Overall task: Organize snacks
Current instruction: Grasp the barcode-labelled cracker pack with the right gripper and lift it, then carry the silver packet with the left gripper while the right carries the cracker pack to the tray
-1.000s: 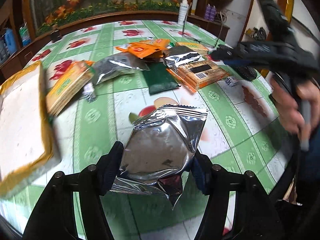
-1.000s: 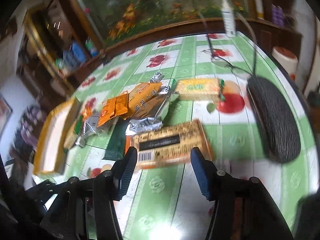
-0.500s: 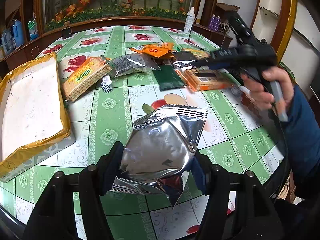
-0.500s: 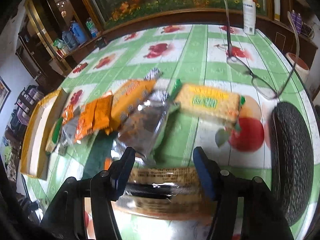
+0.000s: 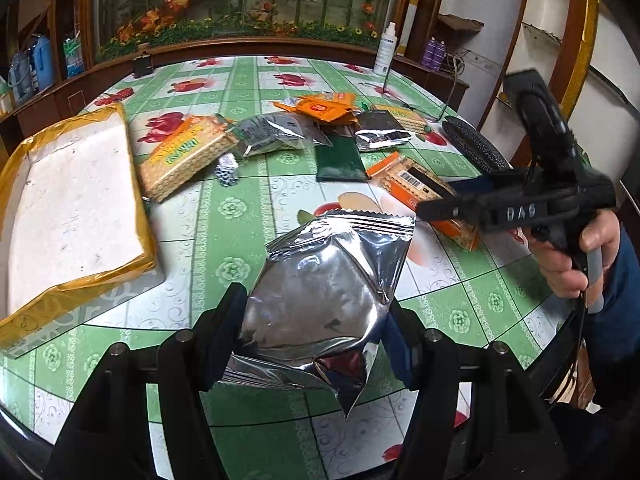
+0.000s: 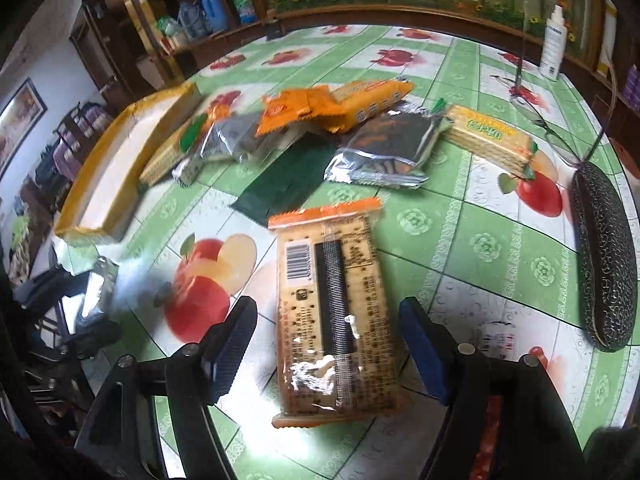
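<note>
1. Clamped between the two fingers of the left gripper is a silver foil snack bag; its lower corner hangs down below the finger pads, and its crimped top edge points away toward the middle of the table.
2. The bag is held above the green, fruit-patterned tablecloth, with the yellow-edged tray lying to its left at the table's near-left side.
3. The right gripper is seen with its jaws spread wide, and nothing is gripped by it.
4. An orange-trimmed cracker pack lies barcode-up on the table between and just beyond the right gripper's blue fingers, its long axis running along the gripper's line of sight; whether the pads touch it cannot be told.
5. Beyond that pack, a dark green packet, a second silver pouch, orange wrappers and a yellow biscuit pack are piled together.
6. A dark textured case lies at the right.
7. In the left wrist view, the right tool is held level by a hand wrapped around its grip, the sleeve being dark blue.
</note>
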